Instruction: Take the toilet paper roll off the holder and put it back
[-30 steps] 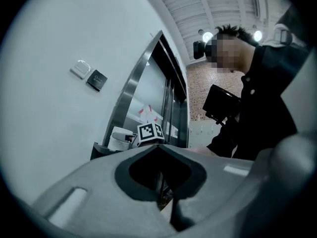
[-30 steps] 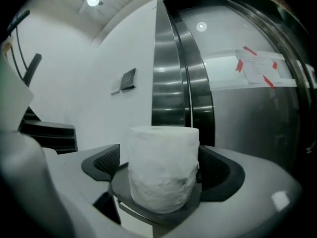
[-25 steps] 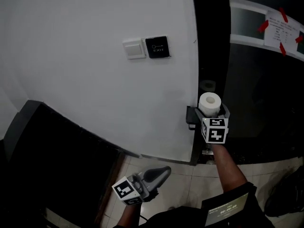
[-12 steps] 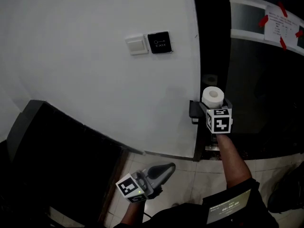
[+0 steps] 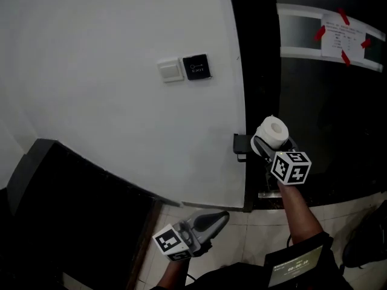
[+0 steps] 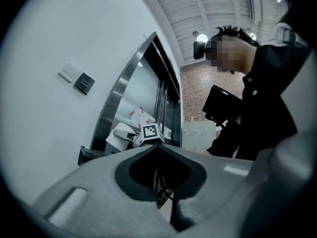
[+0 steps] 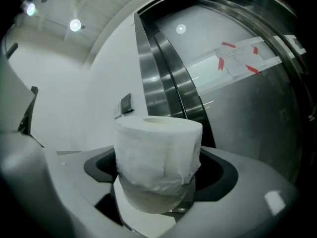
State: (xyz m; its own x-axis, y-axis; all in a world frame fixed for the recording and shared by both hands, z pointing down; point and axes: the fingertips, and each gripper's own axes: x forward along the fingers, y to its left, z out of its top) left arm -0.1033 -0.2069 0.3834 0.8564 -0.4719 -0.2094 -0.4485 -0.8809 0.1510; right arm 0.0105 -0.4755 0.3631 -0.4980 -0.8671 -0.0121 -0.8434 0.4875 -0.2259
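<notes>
While the right gripper (image 5: 270, 142) jaws, just tightened, clamp the toilet paper roll (image 5: 272, 128) clear of the holder (image 5: 240, 146) beside them, the left gripper (image 5: 213, 220) jaws sit closed, empty. Removal looks done; next, realign and reseat it.

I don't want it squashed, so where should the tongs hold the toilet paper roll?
Across its round wall, mid-height, coming level from the front. The toilet paper roll stands core-up, so that wall faces outward. The right tongs, which have just been closing, hold it so.
</notes>
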